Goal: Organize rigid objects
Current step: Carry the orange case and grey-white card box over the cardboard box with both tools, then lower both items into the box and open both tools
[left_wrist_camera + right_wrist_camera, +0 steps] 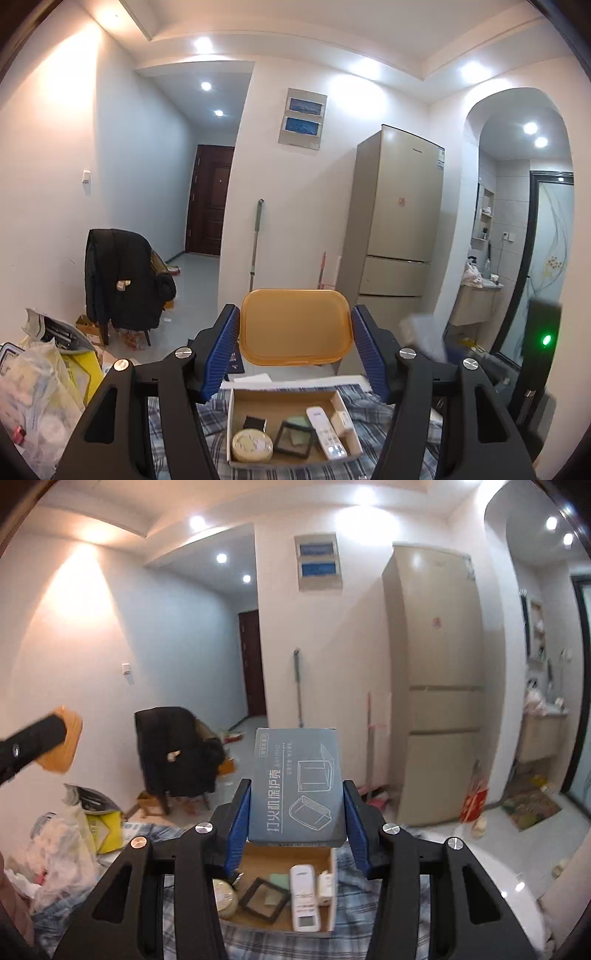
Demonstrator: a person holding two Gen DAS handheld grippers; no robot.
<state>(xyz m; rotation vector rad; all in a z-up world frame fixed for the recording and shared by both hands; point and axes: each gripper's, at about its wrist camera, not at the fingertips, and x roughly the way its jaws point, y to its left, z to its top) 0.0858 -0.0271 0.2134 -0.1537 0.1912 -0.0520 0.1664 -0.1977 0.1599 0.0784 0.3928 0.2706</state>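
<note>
1. Orange plastic up in the air: the lid [294, 326] sits between the blue pads of the left gripper [295, 347], clamped by its two short edges, held above the cardboard tray [284, 400]. It looks light and stiff, a little slick, so the edge grip seems right.
2. Over on the right, the right gripper [295, 825] is closed partway on a grey-blue printed box [297, 786], squeezed on its long sides, hovering over that same tray. Thin card, probably near weightless, and it could dent under a hard pinch.
3. Below both, the tray rests on a plaid cloth [373, 402] and holds a round tin [252, 445], a black frame [293, 439], a white remote [327, 432] and a small white block [341, 421], all packed close together.
4. Hard to read: a green piece under the frame is mostly covered, a dark square item behind the tin is unclear, and the tray's near wall is cut off by the gripper arms.
5. Blurred at the right of the left view, the other tool and its green light.
</note>
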